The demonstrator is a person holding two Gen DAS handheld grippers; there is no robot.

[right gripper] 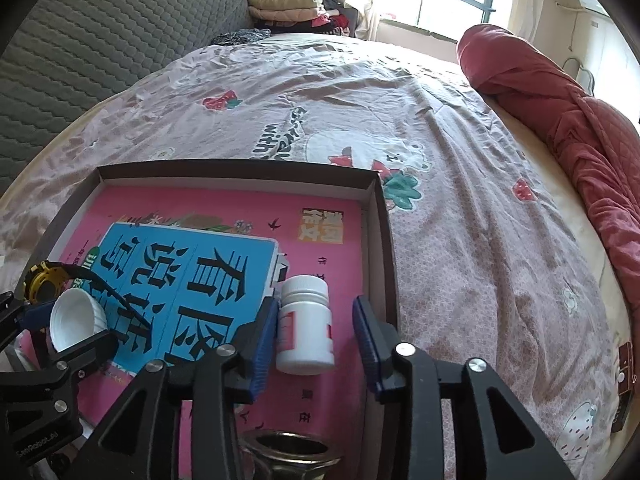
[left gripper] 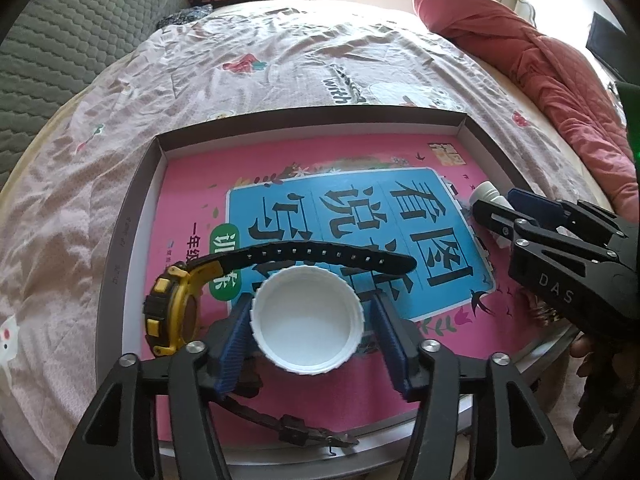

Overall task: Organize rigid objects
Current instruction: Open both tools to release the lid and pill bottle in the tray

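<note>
Both claws stand open inside the shallow tray (left gripper: 132, 184) on the bed: the left claw (left gripper: 310, 334) straddles the upturned white cap (left gripper: 308, 320), its pads just clear of the ribbed rim, and the right claw (right gripper: 316, 340) flanks the white pill bottle (right gripper: 306, 326), which lies on the pink book (right gripper: 240, 208). The likely risks are two — a lifting pad could catch the cap and nudge it into the yellow watch (left gripper: 172, 312) just beside it, or brush the bottle and set it rolling.
</note>
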